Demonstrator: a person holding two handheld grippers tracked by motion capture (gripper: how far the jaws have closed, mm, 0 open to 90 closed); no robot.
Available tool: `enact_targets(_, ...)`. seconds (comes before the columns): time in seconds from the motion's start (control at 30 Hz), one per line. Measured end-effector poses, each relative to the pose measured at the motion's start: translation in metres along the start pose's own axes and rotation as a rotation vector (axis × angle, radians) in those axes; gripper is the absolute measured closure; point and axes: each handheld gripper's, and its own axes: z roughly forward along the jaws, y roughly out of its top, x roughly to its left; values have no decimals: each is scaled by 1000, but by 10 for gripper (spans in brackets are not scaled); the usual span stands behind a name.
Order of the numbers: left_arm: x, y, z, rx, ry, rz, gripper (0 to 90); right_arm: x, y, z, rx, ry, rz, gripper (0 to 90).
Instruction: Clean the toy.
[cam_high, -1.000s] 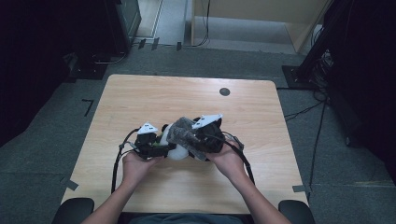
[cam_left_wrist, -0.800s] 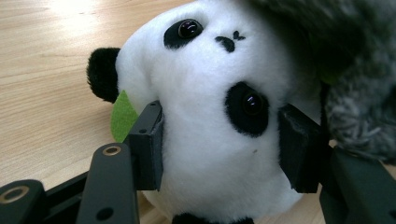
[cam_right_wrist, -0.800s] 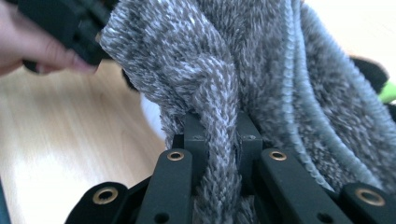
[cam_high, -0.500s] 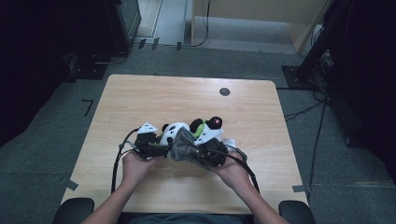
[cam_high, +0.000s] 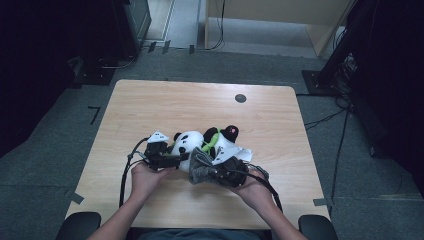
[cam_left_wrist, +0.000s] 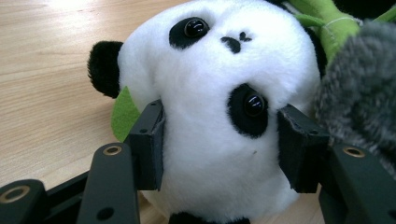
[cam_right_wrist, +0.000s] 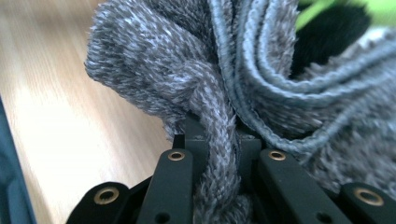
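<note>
A black-and-white plush panda (cam_high: 189, 143) lies on its side on the wooden table (cam_high: 150, 110), with a green bamboo piece (cam_high: 215, 138) against it. My left gripper (cam_high: 181, 159) is shut on the panda's head (cam_left_wrist: 219, 116); both pads (cam_left_wrist: 152, 140) press into its cheeks. My right gripper (cam_high: 202, 173) is shut on a fold of grey fuzzy cloth (cam_high: 199, 167), bunched at the panda's near side. In the right gripper view the cloth (cam_right_wrist: 261, 60) runs down between the closed jaws of my right gripper (cam_right_wrist: 217, 144).
A small black round disc (cam_high: 240, 98) sits near the table's far edge. Bare wood lies to the left and right of the hands. Cables trail from both grippers toward the near edge. Dark floor and equipment racks surround the table.
My right gripper has pulled the grey cloth off the panda toward the person, uncovering its body and a foot. The left gripper has stayed on the head.
</note>
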Motion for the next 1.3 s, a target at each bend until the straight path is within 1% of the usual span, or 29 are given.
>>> enact_targets(0.1, 0, 0, 0, 0, -3, 8, 427, -1, -3, -2, 5, 0, 2, 816)
enact_targets(0.13, 0, 0, 0, 2, -3, 13, 427, -3, -5, -5, 7, 12, 17, 816)
enact_targets(0.2, 0, 0, 0, 1, -2, 13, 428, -4, -7, -7, 9, 16, 23, 816)
enact_targets(0.3, 0, 1, 0, 1, -3, 9, 431, -7, -15, -11, 26, 17, 32, 816)
enact_targets(0.57, 1, 1, 0, 4, -6, 18, 451, -15, -29, -18, 79, 28, 80, 814)
enact_targets(0.63, 1, 1, 0, 6, -8, 19, 456, -15, -30, -20, 85, 27, 88, 814)
enact_targets(0.67, 1, 1, 0, 6, -9, 21, 463, -17, -31, -23, 79, 40, 109, 814)
enact_targets(0.7, 1, 1, 0, 6, -9, 23, 463, -17, -31, -23, 79, 40, 109, 814)
enact_targets(0.73, 1, 1, 0, 5, -9, 22, 465, -16, -28, -30, 29, 85, 123, 814)
enact_targets(0.77, 1, 1, 0, 4, -10, 18, 465, -16, -28, -30, 29, 85, 123, 814)
enact_targets(0.8, 1, 1, 0, 4, -10, 15, 465, -11, -21, -37, -20, 114, 132, 814)
enact_targets(0.83, 1, 1, 0, 4, -10, 15, 465, -11, -21, -37, -20, 114, 132, 814)
enact_targets(0.87, 1, 1, 0, 5, -7, 19, 465, -7, -13, -43, -79, 172, 150, 813)
enact_targets(0.9, 1, 1, 0, 5, -7, 19, 465, -7, -13, -43, -79, 172, 150, 813)
enact_targets(0.93, 0, 1, 0, 6, -5, 21, 465, -5, -8, -46, -102, 187, 152, 813)
enact_targets(0.97, 0, 1, 0, 7, -4, 22, 465, -3, 3, -51, -134, 186, 135, 813)
enact_targets(1.07, -2, 1, 0, 7, -1, 27, 465, -5, 17, -56, -181, 170, 131, 813)
enact_targets(1.1, -2, 1, 0, 7, -1, 27, 464, -5, 17, -56, -181, 170, 131, 813)
enact_targets(1.17, -2, 1, 0, 7, -1, 29, 464, -11, 33, -61, -222, 143, 123, 813)
enact_targets(1.2, -2, 1, 0, 7, -1, 29, 464, -12, 37, -63, -231, 130, 115, 813)
enact_targets(1.23, -2, 1, 0, 7, 0, 27, 464, -12, 37, -63, -231, 130, 115, 813)
enact_targets(1.27, -2, 1, 0, 7, -1, 27, 464, -17, 50, -63, -234, 75, 95, 813)
enact_targets(1.3, -2, 1, 0, 8, 0, 30, 465, -19, 55, -62, -231, 47, 85, 813)
